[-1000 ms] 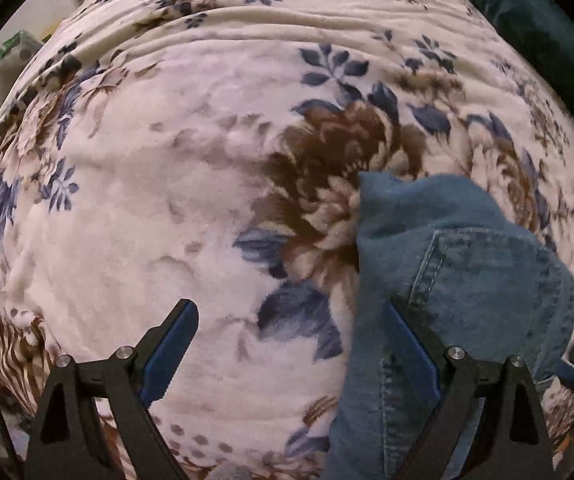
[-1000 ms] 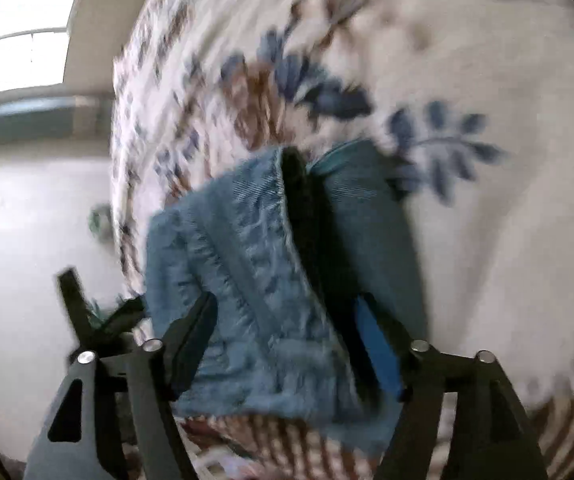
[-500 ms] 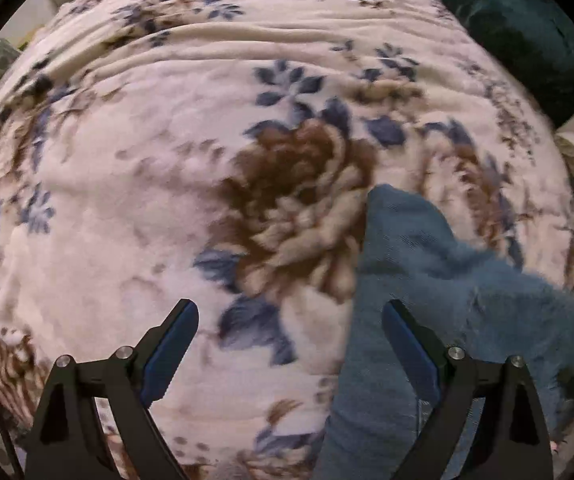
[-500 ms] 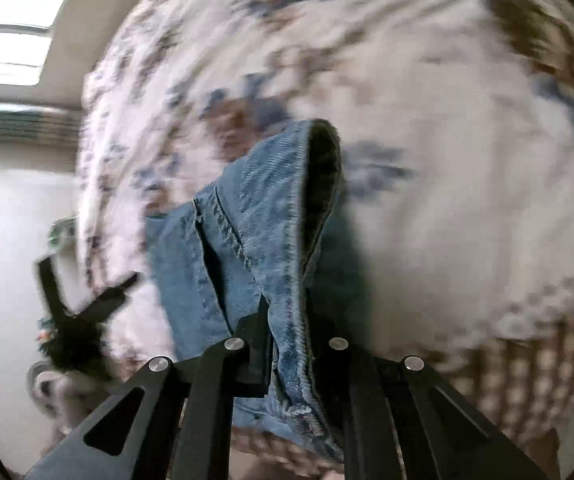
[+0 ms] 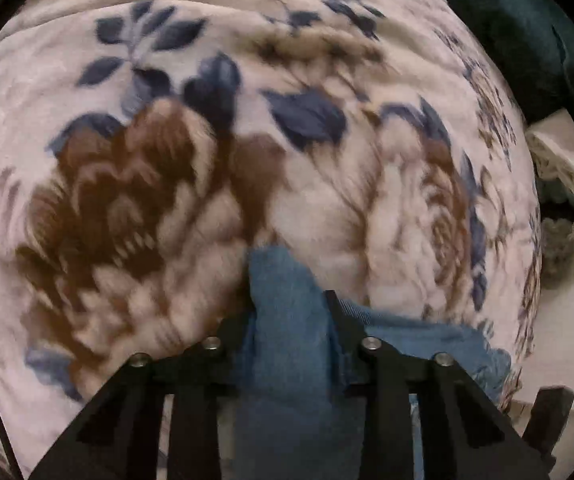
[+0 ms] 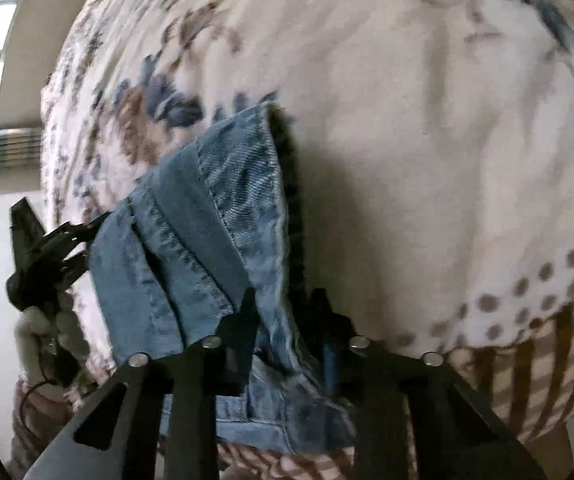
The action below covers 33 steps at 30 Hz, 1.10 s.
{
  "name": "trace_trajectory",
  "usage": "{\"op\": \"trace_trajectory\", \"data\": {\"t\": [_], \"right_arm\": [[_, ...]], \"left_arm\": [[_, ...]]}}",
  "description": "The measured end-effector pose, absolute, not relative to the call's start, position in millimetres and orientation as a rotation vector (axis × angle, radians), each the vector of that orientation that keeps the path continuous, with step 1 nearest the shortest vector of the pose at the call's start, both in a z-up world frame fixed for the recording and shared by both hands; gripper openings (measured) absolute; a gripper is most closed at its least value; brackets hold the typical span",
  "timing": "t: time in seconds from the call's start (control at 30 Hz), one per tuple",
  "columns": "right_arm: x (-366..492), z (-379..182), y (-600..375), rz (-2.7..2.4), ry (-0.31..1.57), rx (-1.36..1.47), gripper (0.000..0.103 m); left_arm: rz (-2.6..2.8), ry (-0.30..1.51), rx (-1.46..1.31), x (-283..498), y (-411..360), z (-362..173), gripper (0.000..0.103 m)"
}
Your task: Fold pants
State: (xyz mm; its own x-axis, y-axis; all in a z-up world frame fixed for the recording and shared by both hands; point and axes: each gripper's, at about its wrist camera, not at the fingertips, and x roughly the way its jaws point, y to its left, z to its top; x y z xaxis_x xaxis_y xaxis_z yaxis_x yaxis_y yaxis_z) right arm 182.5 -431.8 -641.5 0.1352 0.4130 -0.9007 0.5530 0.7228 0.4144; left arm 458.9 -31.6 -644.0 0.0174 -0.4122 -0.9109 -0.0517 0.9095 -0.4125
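Both hand-held grippers clenched on denim pants over floral blanket: left hand-held gripper, right hand-held gripper. Only right view shows hem stitching, left hand-held gripper at 9 o'clock.

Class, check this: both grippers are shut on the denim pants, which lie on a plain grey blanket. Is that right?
Not quite. Both the left gripper and right gripper are shut on the denim pants, but the blanket is floral, not plain grey, as the left wrist view shows.
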Motion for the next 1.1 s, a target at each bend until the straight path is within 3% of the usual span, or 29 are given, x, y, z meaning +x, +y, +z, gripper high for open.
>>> {"op": "trace_trajectory", "data": {"t": [0.17, 0.23, 0.27, 0.33, 0.5, 0.57, 0.6, 0.73, 0.83, 1.0, 1.03, 1.1], "right_arm": [[177.7, -640.5, -436.3, -0.151, 1.477, 0.851, 0.025], [176.2, -635.1, -434.5, -0.127, 1.486, 0.85, 0.035], [171.4, -630.8, -436.8, -0.124, 1.493, 0.844, 0.047], [162.0, -621.0, -439.0, -0.12, 1.492, 0.843, 0.062], [123.3, -618.7, -440.6, -0.139, 1.509, 0.958, 0.067], [109.3, -638.1, -431.9, -0.103, 1.519, 1.082, 0.067], [106.2, -643.2, -428.5, -0.095, 1.512, 1.105, 0.062], [94.9, -656.5, -425.1, -0.231, 1.577, 0.966, 0.059], [92.7, -647.2, -434.4, -0.234, 1.54, 1.058, 0.059], [116.1, -603.5, -452.8, -0.201, 1.344, 0.98, 0.062], [130.6, -598.1, -455.4, -0.172, 1.301, 0.954, 0.069], [160.9, -602.1, -456.5, -0.128, 1.277, 0.912, 0.074]], "left_arm": [[-0.222, 1.537, -0.624, 463.6, -1.5, -653.6, 0.024], [-0.232, 1.52, -0.681, 461.0, 5.6, -649.8, 0.025], [-0.25, 1.516, -0.7, 459.3, 9.0, -646.4, 0.026], [-0.253, 1.508, -0.696, 453.7, 15.7, -635.1, 0.041], [-0.265, 1.445, -0.537, 424.1, 24.5, -597.8, 0.061], [-0.28, 1.457, -0.501, 412.2, 18.5, -595.6, 0.062], [-0.292, 1.471, -0.494, 406.3, 14.2, -598.5, 0.062], [-0.299, 1.516, -0.504, 397.7, 5.0, -613.2, 0.063], [-0.296, 1.522, -0.552, 409.2, 5.9, -619.9, 0.063], [-0.303, 1.514, -0.525, 435.0, -6.3, -626.6, 0.066], [-0.307, 1.519, -0.511, 439.8, -9.6, -629.0, 0.066], [-0.321, 1.529, -0.491, 447.7, -18.5, -635.2, 0.066]]}}
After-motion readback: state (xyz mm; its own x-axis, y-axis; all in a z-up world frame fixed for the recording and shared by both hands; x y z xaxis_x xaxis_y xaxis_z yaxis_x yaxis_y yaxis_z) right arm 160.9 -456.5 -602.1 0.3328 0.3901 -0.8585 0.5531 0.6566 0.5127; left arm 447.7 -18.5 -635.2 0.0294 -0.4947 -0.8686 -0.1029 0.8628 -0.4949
